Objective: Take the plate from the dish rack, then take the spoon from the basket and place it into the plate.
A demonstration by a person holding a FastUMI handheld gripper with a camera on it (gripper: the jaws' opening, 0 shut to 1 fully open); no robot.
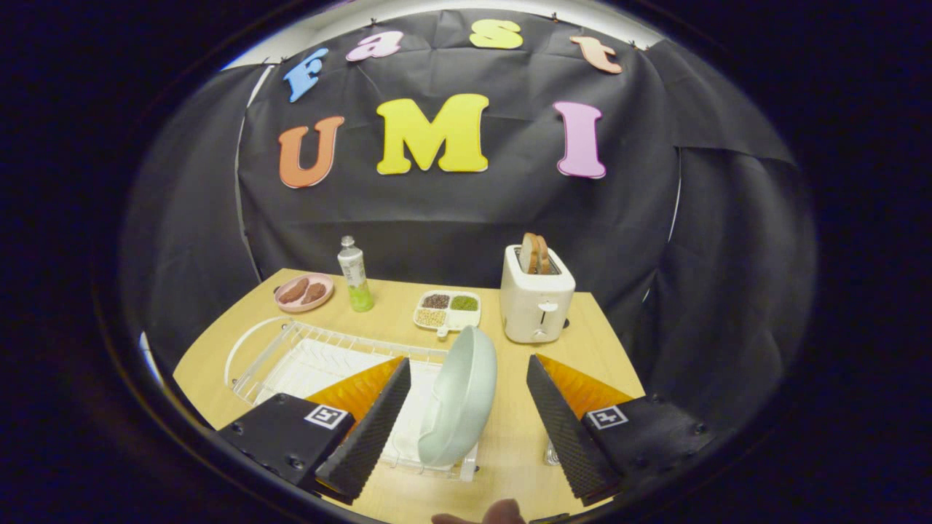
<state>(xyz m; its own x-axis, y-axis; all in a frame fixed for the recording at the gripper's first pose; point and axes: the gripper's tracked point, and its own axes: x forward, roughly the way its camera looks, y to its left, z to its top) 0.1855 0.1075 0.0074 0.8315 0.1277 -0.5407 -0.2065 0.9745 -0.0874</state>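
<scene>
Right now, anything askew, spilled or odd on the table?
Nothing stands out. The pale green plate stands on edge in the white wire dish rack, between the open gripper's fingers, untouched. The bread slices sit upright in the white toaster.

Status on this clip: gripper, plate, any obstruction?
Gripper open, fingers either side of plate, not touching. Plate upright on edge in dish rack. Nothing blocking the plate.

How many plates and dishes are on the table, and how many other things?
Plates and dishes: 3 - pale green plate, pink plate, divided dish
Bottles: 1
Toasters: 1
Dish racks: 1
Total: 6
The gripper is open around the green plate.
</scene>
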